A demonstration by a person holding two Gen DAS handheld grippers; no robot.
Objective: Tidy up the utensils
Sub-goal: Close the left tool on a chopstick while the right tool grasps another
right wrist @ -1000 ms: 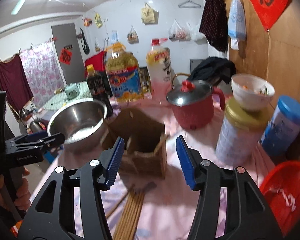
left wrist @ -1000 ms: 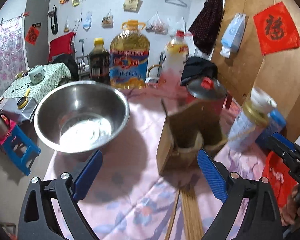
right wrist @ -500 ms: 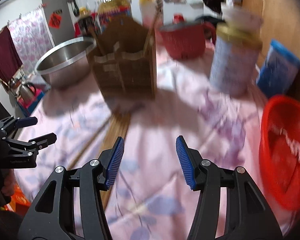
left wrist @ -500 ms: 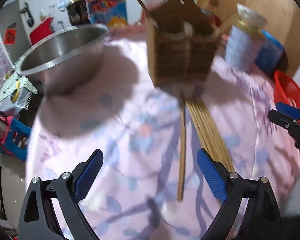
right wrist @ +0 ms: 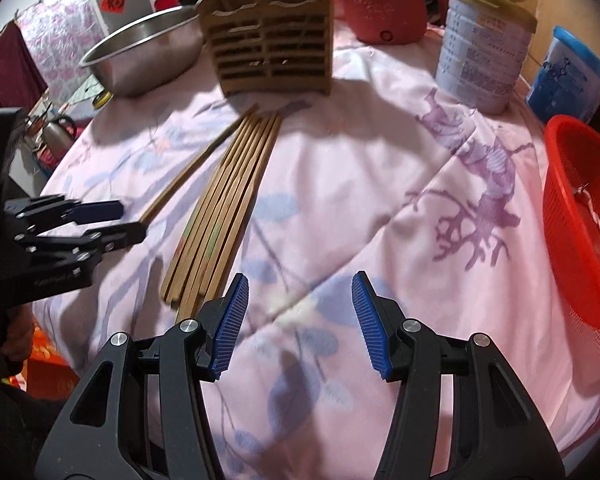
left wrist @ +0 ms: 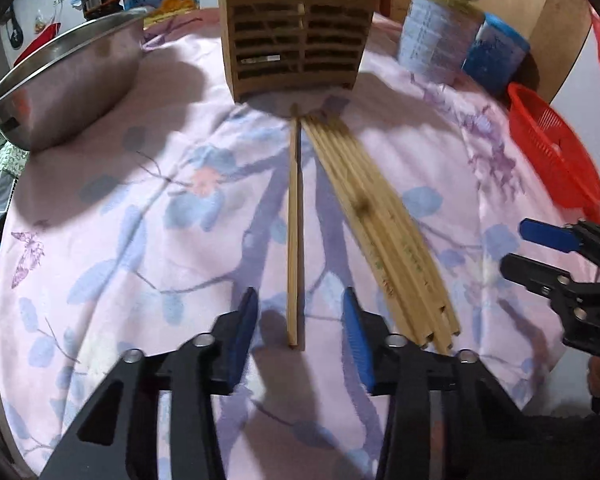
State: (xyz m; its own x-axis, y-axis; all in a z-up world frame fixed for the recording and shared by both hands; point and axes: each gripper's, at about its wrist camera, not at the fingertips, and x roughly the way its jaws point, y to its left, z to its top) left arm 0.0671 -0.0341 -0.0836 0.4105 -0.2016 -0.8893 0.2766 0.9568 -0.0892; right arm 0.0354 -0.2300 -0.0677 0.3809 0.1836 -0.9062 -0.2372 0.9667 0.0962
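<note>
Our left gripper [left wrist: 298, 334] is partly open, its blue pads on either side of the near end of a single chopstick [left wrist: 293, 236] that lies apart from the rest; the pads have not closed on the wood, so we hold nothing yet. Whether the tips rest on the cloth we cannot tell. Our right gripper [right wrist: 298, 320] is wide open and empty, hanging over bare pink floral tablecloth [right wrist: 380, 168], just right of the near ends of the chopstick bundle [right wrist: 224, 196].

We judge the step in hand to be the first pick: the lone chopstick is lined up between the left pads, pointing straight away from us toward the wooden utensil holder [left wrist: 298, 36]. The next move calls for closing the pads squarely on that thin stick, near its end, and lifting it without rolling it on the soft cloth, then tipping it upright into a slot of the holder. A stick this slim could slip or pivot in the grip.

Farther out, the bundle lies side by side, its far ends close to the foot of the holder, which already has a stick or two leaning in it. Left of the holder is a steel bowl [left wrist: 64, 80]; to the right stand a tin [left wrist: 436, 40] and a red basket [right wrist: 580, 232].
</note>
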